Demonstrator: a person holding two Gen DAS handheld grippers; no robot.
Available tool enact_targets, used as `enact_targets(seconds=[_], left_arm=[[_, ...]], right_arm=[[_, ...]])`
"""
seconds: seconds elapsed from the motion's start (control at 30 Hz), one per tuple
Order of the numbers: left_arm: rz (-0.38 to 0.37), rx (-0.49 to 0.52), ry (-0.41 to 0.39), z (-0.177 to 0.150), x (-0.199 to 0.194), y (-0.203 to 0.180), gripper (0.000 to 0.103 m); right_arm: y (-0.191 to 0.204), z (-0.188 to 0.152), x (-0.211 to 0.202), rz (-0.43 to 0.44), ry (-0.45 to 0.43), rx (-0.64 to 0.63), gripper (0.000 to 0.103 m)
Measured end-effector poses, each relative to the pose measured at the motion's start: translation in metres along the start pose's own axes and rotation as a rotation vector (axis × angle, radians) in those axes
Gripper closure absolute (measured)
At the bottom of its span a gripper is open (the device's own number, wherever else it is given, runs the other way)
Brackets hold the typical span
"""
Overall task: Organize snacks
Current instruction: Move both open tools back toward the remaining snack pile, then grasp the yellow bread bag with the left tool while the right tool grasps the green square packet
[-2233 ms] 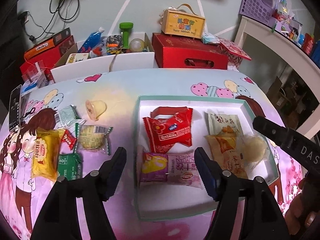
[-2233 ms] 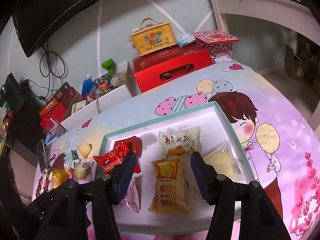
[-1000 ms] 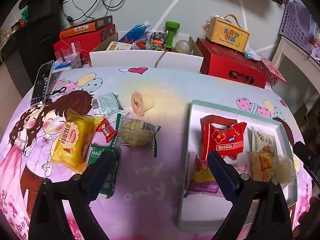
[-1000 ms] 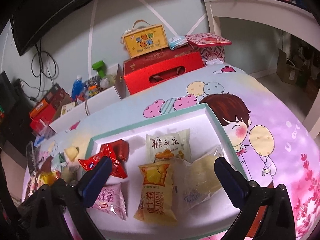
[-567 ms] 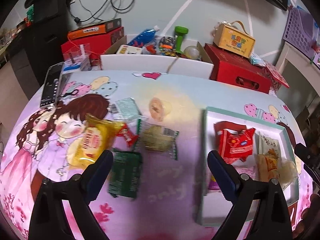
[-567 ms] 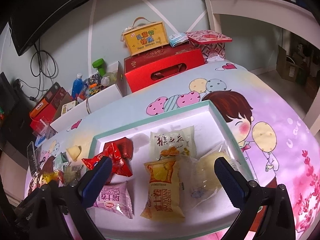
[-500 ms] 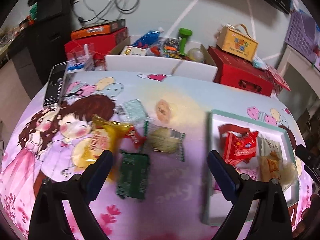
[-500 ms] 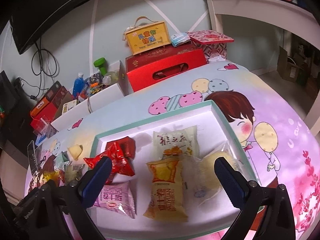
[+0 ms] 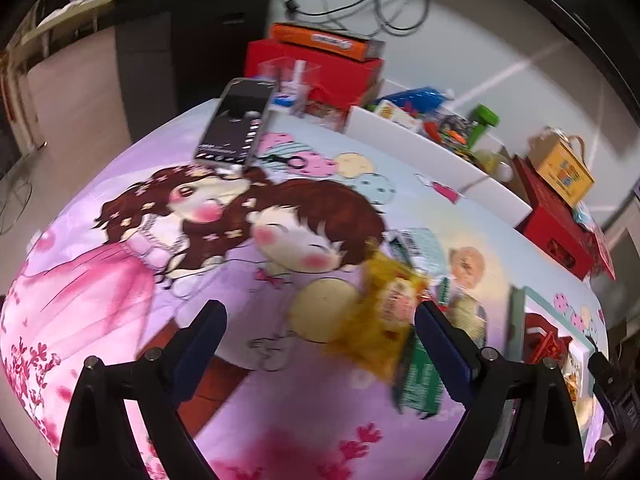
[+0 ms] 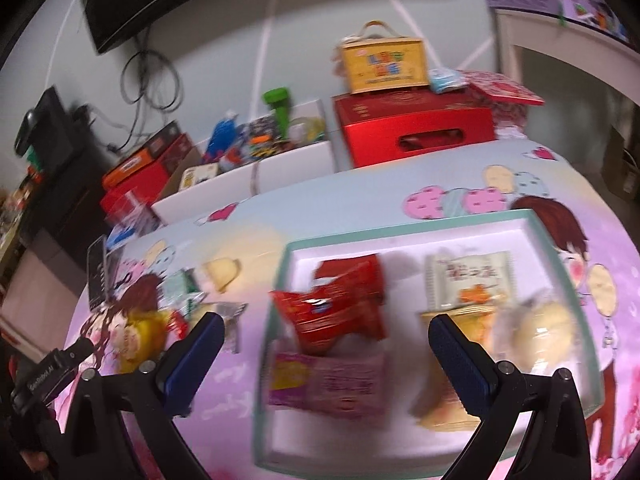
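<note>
Left wrist view: the left gripper point(image 9: 320, 332), jaws spread wide and holding nothing, hangs above the cartoon-printed pink tablecloth point(image 9: 120, 280). The loose snacks lie at about 3 o'clock of its centre: a yellow crinkled plastic snack packet point(image 9: 384, 312), just inside the right finger; a green foil packet point(image 9: 420, 376), touching the yellow one's lower edge and partly hidden by that finger; a pale green wrapped packet point(image 9: 420, 244) at 1 o'clock; and a small pudding cup point(image 9: 466, 260) beyond it. Motion blur softens all four. A black smartphone point(image 9: 236, 124) rests at 11 o'clock, well apart.

Right wrist view: the right gripper point(image 10: 324, 348), likewise spread and empty, hovers over the shallow white tray with a mint-green rim point(image 10: 400, 230). Inside lie a red foil packet point(image 10: 336, 308) at 12 o'clock, a pink-and-purple packet point(image 10: 328, 380) at 6 o'clock, a white packet with printed characters point(image 10: 468, 276) at 2 o'clock, and blurred yellow and clear-wrapped pieces at 3 o'clock.

Step in hand, as judged: the approach to the next loose snack, with several already trayed. The next move calls for shifting the left gripper toward 3 o'clock to centre the yellow packet between the fingers, lowering, and closing on one packet only, since the green one touches it.
</note>
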State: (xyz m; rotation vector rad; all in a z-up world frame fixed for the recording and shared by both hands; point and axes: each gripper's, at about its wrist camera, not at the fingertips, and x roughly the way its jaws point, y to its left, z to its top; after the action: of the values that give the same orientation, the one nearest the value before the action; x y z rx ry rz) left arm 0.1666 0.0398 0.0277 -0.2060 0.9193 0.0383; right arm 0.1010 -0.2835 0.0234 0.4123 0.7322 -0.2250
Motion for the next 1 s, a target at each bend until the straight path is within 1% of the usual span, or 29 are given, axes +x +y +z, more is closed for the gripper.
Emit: enact_targets(seconds=[0.23, 0.4, 0.67, 1.0], left_arm=[[0.006, -0.046, 0.017, 0.005, 0.005, 0.03, 0.008], [0.003, -0.072, 0.056, 0.004, 0.014, 0.045, 0.008], [-0.014, -0.09, 0.087, 0.002, 0.026, 0.052, 0.008], [-0.023, -0.063, 0.11, -0.001, 0.039, 0.045, 0.008]], right_arm=[[0.055, -0.014, 0.016, 0.058, 0.038, -0.087, 0.0], [0.086, -0.026, 0.028, 0.084, 0.07, -0.132, 0.0], [0.113, -0.04, 0.046, 0.094, 0.116, -0.19, 0.0], [0.128, -0.055, 0.069, 0.101, 0.175, -0.225, 0.0]])
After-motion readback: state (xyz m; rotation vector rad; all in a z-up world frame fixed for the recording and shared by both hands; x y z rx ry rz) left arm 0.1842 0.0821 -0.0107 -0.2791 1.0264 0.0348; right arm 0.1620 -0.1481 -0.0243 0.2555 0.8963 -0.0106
